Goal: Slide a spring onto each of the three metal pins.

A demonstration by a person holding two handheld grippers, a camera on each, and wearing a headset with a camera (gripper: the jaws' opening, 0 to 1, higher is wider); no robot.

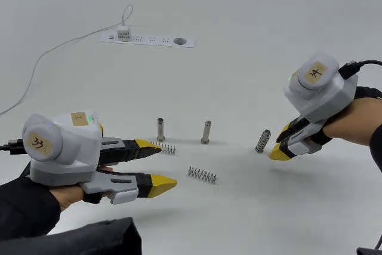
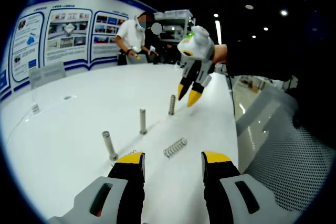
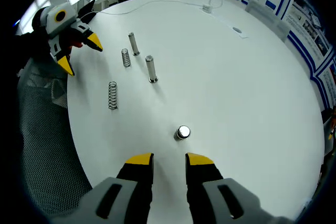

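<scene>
Three pins stand upright on the white counter [image 1: 250, 82], each a plain silver rod with a wider foot. In the head view they form a row across the middle of the frame. The left pin [image 1: 160, 129] and the middle pin [image 1: 206, 132] are bare. The third pin [image 3: 182, 132] shows from above in the right gripper view as a shiny round cap.

There are three springs, all thin grey wire coils. The mounted spring [image 1: 262, 141] sits around the third pin, right of centre in the head view, leaning slightly. The small spring [image 1: 166, 147] lies flat just below the left pin, and the long spring [image 1: 202, 175] lies flat lower down, below and between the two bare pins.

The left gripper [image 1: 167, 162] is at the lower left of the head view. Its yellow-tipped jaws are wide apart and empty, pointing toward the two loose springs. The right gripper [image 1: 279, 152] is at the right edge, just beside the mounted spring. Its jaws are slightly apart and hold nothing.

A power strip [image 1: 146, 39] with one white cable [image 1: 54, 49] lies at the upper left.
</scene>
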